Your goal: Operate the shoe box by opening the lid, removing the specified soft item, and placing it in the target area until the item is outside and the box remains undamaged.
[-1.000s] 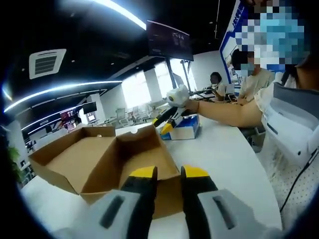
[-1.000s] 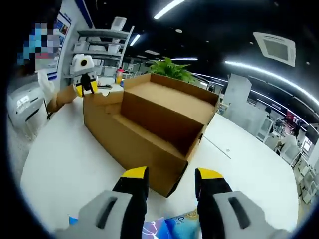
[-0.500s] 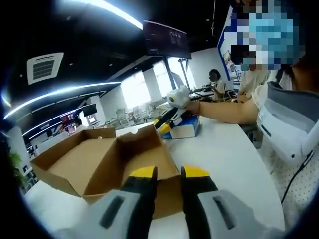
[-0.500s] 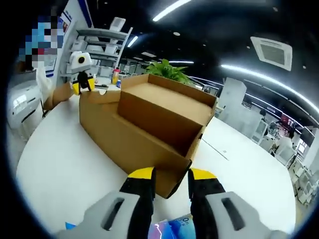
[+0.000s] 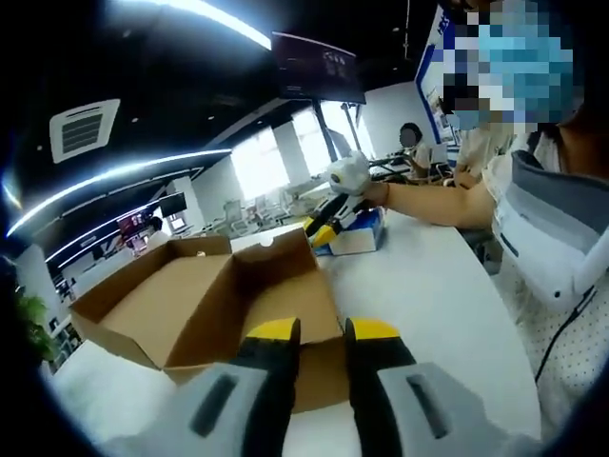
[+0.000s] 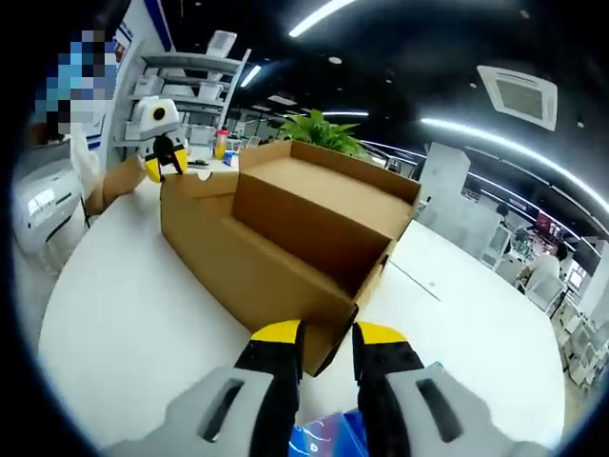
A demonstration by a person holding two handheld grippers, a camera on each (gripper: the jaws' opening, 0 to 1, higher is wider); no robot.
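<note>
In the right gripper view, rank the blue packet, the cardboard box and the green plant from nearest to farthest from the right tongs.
1. Blue packet, between the right tongs, low.
2. Cardboard box, just ahead on the table.
3. Green plant, behind the box.

Left tool (image 5: 321, 330): yellow-tipped jaws nearly closed, narrow gap between them, nothing visibly gripped, grey body below. Same tool seen from right gripper view (image 6: 164, 164): white body, yellow-black tips pointing down, held in person's hand near far counter edge; jaw gap too small to judge.

Right tool (image 6: 328, 336): jaws close together, narrow gap, nothing visible between tips. Seen from left gripper view (image 5: 326, 228): tips angled down toward counter, bare forearm (image 5: 428, 202) extended behind it, hand (image 5: 373, 194) wrapped around white body.
</note>
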